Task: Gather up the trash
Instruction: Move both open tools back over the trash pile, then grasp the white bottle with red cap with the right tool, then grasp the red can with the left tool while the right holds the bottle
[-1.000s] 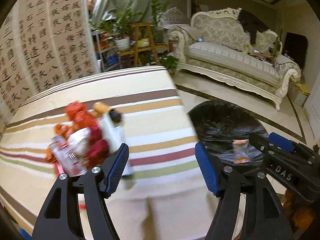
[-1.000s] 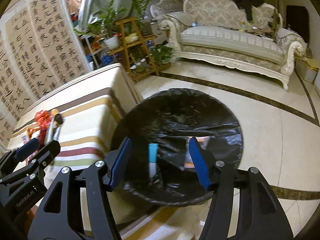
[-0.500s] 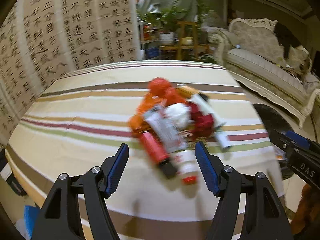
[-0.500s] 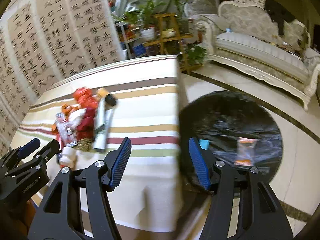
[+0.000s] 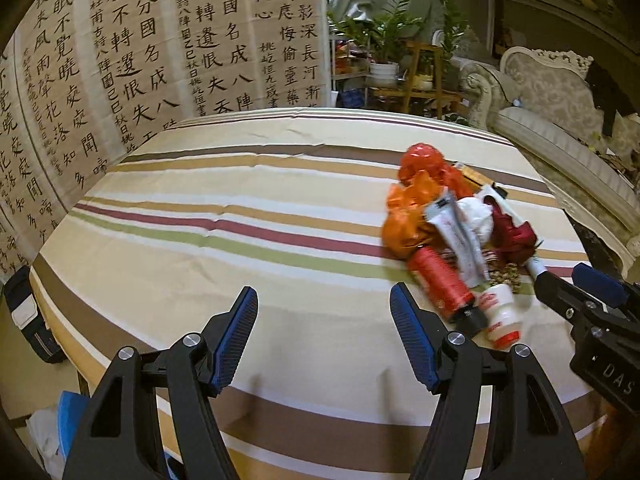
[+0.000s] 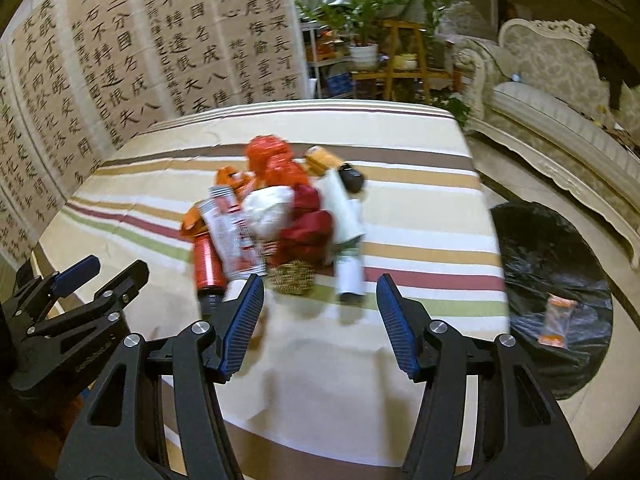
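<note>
Trash (image 6: pixel 276 220) lies heaped on the striped counter (image 5: pixel 200 264). Left tongs (image 5: pixel 324 336) and right tongs (image 6: pixel 320 316) both stand parted, holding nothing.

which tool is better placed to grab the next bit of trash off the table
Right, probably. The right tool is open and empty with the trash pile straight ahead of its tips, and the bin bag lies on its side. The left tool, also open and empty, faces bare tablecloth, the pile off to its right.

Home living rm — ornate sofa (image 5: pixel 560 92), potted plants (image 6: pixel 364 20), calligraphy screen (image 5: pixel 160 48)
</note>
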### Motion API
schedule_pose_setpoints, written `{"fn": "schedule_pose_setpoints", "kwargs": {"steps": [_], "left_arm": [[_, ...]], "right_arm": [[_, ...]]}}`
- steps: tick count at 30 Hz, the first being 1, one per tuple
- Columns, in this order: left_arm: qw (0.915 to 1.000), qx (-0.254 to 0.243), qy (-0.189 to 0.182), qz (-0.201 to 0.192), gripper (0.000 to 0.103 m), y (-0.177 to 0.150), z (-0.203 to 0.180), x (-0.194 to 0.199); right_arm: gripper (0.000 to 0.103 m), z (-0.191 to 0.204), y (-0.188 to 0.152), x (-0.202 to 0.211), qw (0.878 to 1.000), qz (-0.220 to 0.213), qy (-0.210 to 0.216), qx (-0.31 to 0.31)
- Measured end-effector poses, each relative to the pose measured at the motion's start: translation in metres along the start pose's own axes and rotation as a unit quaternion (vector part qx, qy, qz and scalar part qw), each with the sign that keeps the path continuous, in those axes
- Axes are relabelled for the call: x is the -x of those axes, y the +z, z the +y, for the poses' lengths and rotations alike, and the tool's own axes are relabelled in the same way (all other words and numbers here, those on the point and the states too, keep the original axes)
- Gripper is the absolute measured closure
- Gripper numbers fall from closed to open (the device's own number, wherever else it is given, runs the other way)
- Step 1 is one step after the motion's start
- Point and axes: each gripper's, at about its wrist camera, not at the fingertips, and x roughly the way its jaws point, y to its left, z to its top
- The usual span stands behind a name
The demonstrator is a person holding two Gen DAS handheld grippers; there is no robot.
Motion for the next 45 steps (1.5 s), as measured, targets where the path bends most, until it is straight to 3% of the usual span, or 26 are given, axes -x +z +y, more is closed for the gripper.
{"fn": "schedule_pose_setpoints", "kwargs": {"steps": [3,6,14,23,31,45], "left_arm": [[1.0,0.002,0.006,-0.002,0.036,-0.001,0.009,-0.001],[0.9999,0.008,0.009,-0.001,0.036,-0.002,0.015,-0.002],[0.9999,0.016,0.002,0.003,0.036,-0.005,0.021,-0.003],[0.9998,0.015,-0.011,0.006,0.036,-0.007,0.015,-0.003],[0.9996,0.01,-0.025,0.006,0.036,-0.004,-0.001,0.0],[0.9989,-0.02,-0.038,0.02,0.036,0.004,-0.05,-0.012]], "right_arm": [[0.047,0.011,-0.002,-0.004,1.0,0.004,0.003,0.009],[0.056,0.019,-0.004,-0.009,1.0,0.015,0.006,0.016],[0.061,0.034,-0.007,-0.013,0.999,0.026,0.014,0.025],[0.077,0.038,-0.011,-0.019,0.998,0.043,0.023,0.03],[0.077,0.032,-0.013,-0.01,0.999,0.03,0.02,0.027],[0.077,-0.029,-0.018,0.008,1.0,0.009,-0.003,-0.024]]}}
